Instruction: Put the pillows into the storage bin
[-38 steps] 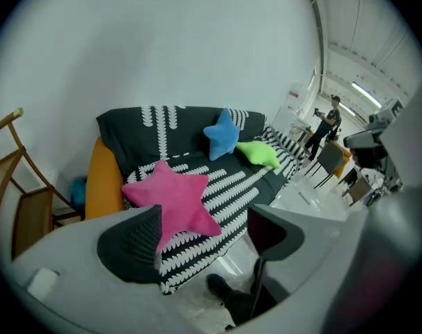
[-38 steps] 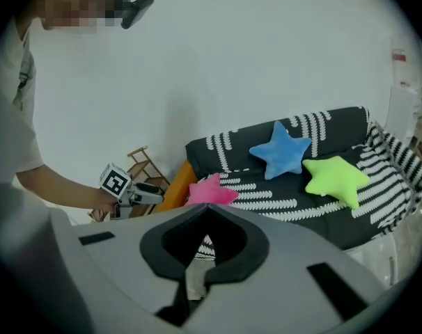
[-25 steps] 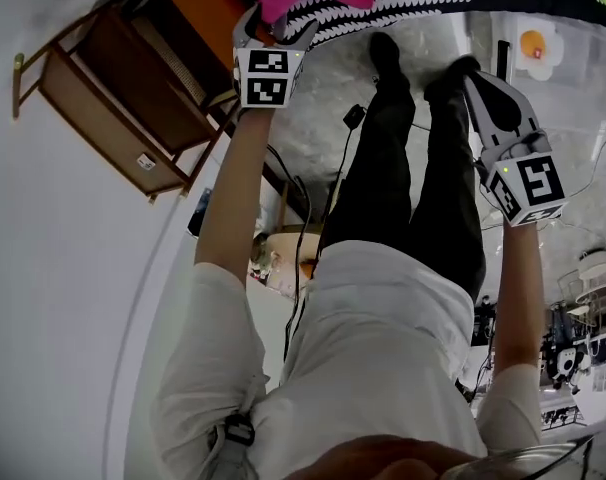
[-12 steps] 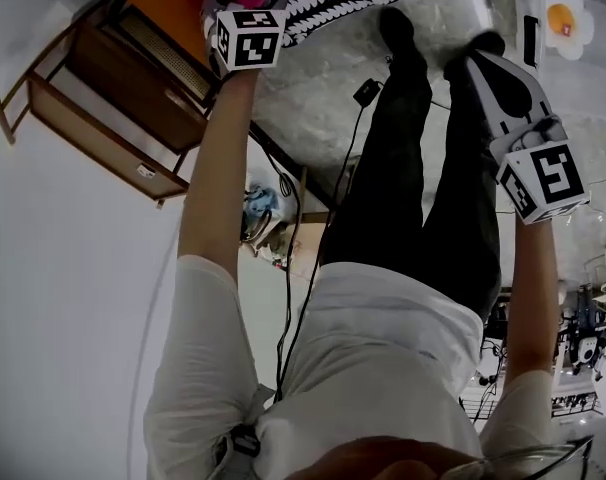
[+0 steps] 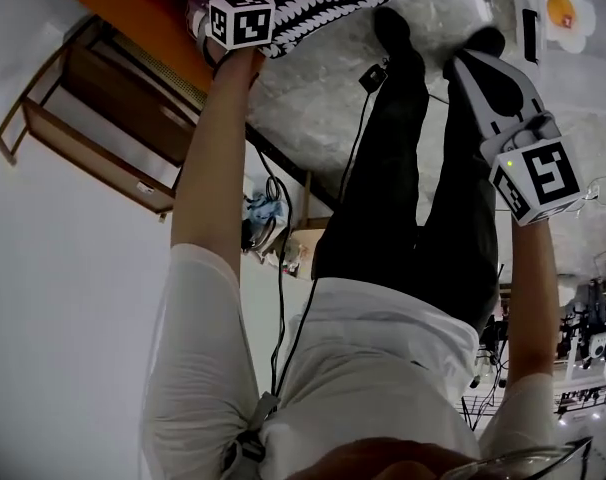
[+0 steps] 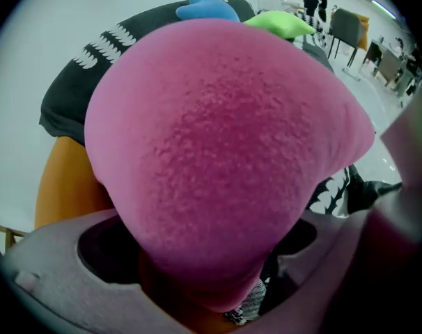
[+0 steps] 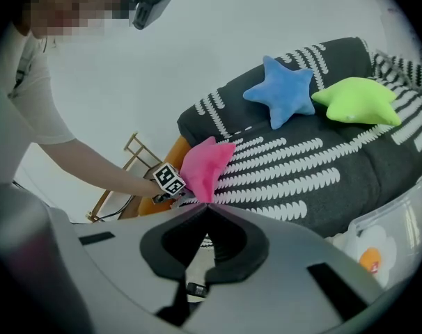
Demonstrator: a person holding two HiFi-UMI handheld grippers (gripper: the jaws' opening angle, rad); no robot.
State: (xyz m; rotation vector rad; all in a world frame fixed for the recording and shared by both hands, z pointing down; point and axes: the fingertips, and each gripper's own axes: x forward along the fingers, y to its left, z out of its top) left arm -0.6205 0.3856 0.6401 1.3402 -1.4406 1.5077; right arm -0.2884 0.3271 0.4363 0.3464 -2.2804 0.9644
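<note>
since a second ago your left gripper (image 6: 205, 280) had reached further onto the black patterned couch (image 7: 322, 165). its jaws were opening, loose around a tip of the fuzzy pink star pillow (image 6: 218, 138) at the couch's edge. your right gripper (image 7: 205, 211) hung before the couch, clamped together and empty.

The fuzzy star-shaped plush pillow (image 6: 218, 165) is hot pink, plain all over. The second star-shaped plush pillow (image 7: 284, 92) is a plain sky blue, and the third star-shaped plush pillow (image 7: 356, 99) is lime green. The charcoal woven throw (image 7: 301, 165) carries rows of white scallop marks (turning to plain white stripes near one edge). The upholstered seat (image 5: 148, 8) is orange. The person's short-sleeved shirt (image 5: 373, 358) is white and the trousers (image 5: 383, 198) are black.
</note>
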